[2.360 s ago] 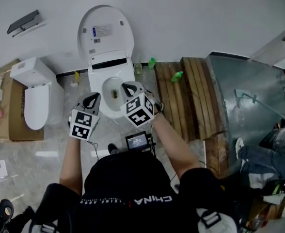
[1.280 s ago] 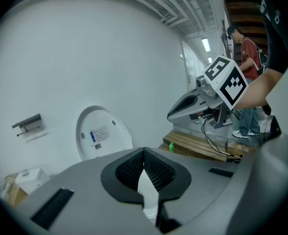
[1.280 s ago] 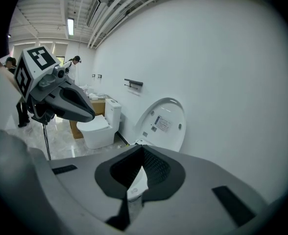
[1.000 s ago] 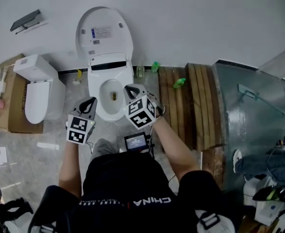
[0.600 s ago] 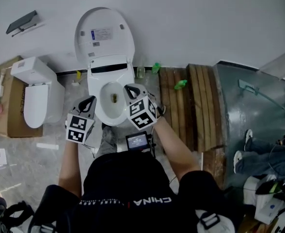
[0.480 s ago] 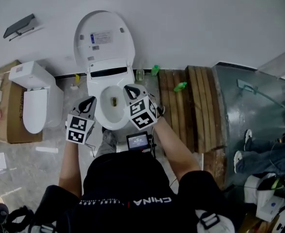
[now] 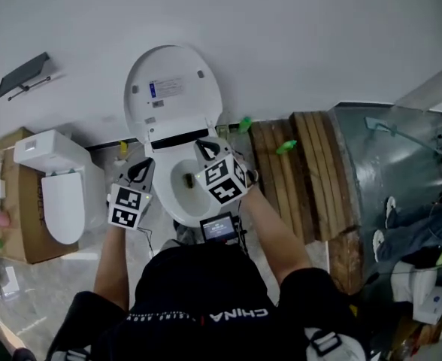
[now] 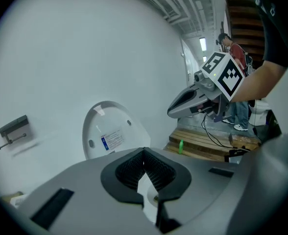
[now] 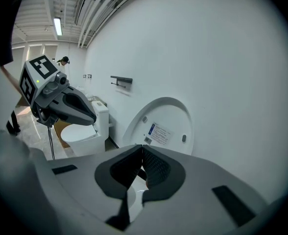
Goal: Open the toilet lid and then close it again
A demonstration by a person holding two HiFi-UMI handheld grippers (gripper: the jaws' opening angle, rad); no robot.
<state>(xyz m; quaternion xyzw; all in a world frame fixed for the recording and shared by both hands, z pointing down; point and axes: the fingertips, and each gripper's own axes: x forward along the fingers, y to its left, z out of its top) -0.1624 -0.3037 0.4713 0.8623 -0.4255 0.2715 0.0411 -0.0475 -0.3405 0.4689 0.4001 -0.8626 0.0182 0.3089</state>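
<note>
Head view, lower centre: the left hand-held gripper [image 7: 144,165] and the right hand-held gripper [image 7: 203,144] hang over the front of the toilet bowl [image 7: 180,209]. Each has its jaws pressed together on nothing, as both gripper views confirm. Beyond them, in the upper middle of the frame, the toilet lid [image 7: 174,89] stands fully raised. It leans back on the white wall [image 7: 319,36], with its labelled underside facing the person. It looks like a thin, rigid shell of glossy plastic: light, but slick for the pads, and hinged at its base, so it will swing rather than lift. The best hold is probably its rounded top rim, farthest from the hinge. Once tipped forward it may drop hard unless guided down.
</note>
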